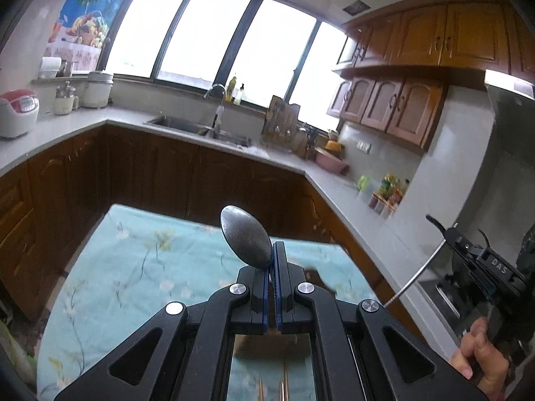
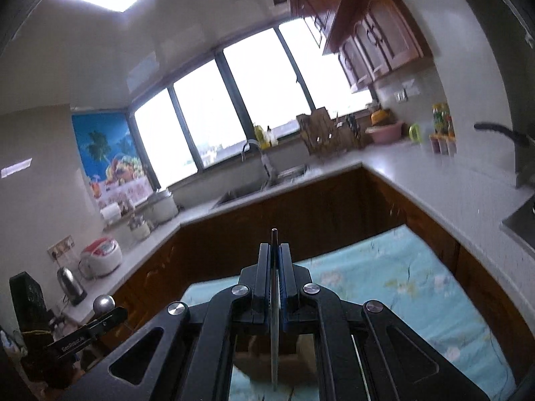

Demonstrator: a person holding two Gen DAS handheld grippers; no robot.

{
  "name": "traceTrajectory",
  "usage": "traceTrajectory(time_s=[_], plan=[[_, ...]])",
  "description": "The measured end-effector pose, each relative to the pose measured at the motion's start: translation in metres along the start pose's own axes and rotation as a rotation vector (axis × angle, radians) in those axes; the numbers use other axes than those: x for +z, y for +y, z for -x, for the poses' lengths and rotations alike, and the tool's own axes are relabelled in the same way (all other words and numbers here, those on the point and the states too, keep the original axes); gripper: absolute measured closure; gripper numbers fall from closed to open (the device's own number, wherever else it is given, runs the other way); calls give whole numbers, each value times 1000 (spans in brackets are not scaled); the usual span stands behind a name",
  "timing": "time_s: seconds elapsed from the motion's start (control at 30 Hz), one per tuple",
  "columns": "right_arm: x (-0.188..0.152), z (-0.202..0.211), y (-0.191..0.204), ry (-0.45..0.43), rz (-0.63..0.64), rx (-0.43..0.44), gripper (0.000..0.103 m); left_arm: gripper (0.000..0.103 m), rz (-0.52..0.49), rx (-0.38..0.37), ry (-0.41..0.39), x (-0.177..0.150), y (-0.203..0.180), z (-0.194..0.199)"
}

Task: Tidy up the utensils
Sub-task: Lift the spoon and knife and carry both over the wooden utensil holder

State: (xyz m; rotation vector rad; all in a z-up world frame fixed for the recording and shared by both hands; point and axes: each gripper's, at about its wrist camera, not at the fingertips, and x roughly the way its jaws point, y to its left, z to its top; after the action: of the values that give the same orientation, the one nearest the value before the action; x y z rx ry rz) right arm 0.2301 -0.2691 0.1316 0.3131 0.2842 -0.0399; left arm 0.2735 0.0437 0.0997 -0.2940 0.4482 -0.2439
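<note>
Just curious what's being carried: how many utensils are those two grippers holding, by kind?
Spoon, in the left gripper: 1
Thin metal utensil, edge-on, kind unclear, in the right gripper: 1
Total: 2

Blown-out daylight through the windows [image 1: 214,33], dim cabinets, fisheye-bent edges, blurred right-wrist view.

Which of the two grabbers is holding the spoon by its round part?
The left gripper: the spoon sticks up with its round bowl at the fingertips. The right gripper pinches only a thin utensil, seen edge-on.
</note>
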Motion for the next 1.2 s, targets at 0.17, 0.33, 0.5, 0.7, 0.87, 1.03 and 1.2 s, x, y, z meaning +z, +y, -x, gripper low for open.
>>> traceTrajectory(time_s=[0.17, 0.33, 0.5, 0.7, 0.87, 1.03, 1.2], plan=[[13, -25, -2, -33, -15, -2, 99, 102, 1, 20, -7, -4, 1, -35], [0, -52, -9, -35, -26, -22, 99, 102, -5, 50, 23, -23, -3, -76], [-29, -74, -22, 9, -57, -32, 99, 102, 1, 69, 90, -45, -4, -119], [-57, -93, -39, 71, -105, -21, 99, 102, -9, 74, 144, -53, -11, -156], [-70, -103, -41, 126, -100, -28, 99, 102, -39, 96, 188, -47, -9, -172], [-73, -105, -44, 147, -95, -33, 98, 102, -52, 93, 224, -40, -9, -166], [-70, -106, -47, 168, -93, -26, 94, 102, -51, 93, 231, -41, -11, -166]])
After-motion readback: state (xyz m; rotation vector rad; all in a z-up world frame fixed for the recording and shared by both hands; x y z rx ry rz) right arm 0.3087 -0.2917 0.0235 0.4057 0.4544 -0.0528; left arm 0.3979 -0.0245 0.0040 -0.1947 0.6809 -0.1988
